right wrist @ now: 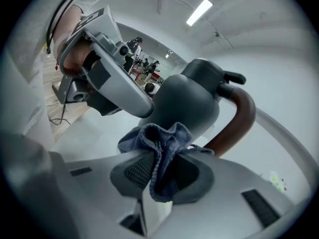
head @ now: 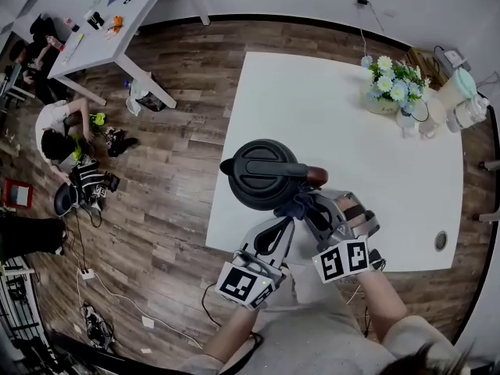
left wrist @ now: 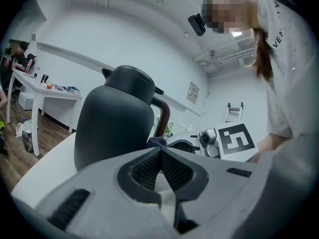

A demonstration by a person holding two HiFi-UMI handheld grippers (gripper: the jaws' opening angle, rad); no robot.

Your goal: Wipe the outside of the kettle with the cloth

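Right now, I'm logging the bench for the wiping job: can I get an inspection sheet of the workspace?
Surface: white table.
Job's things: black kettle upright near the front edge; blue cloth bunched beside it.
Clutter: flowers, white appliances at the far corner.
Grippers: left gripper shut, empty; right gripper shut on cloth.
Cables: cord on the wood floor.
Surroundings: person sitting on the floor, second table.

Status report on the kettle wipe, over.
Left gripper shut, empty, beside kettle. Right gripper shut on cloth, cloth at kettle's side by handle. Flowers at far corner, clear of work.
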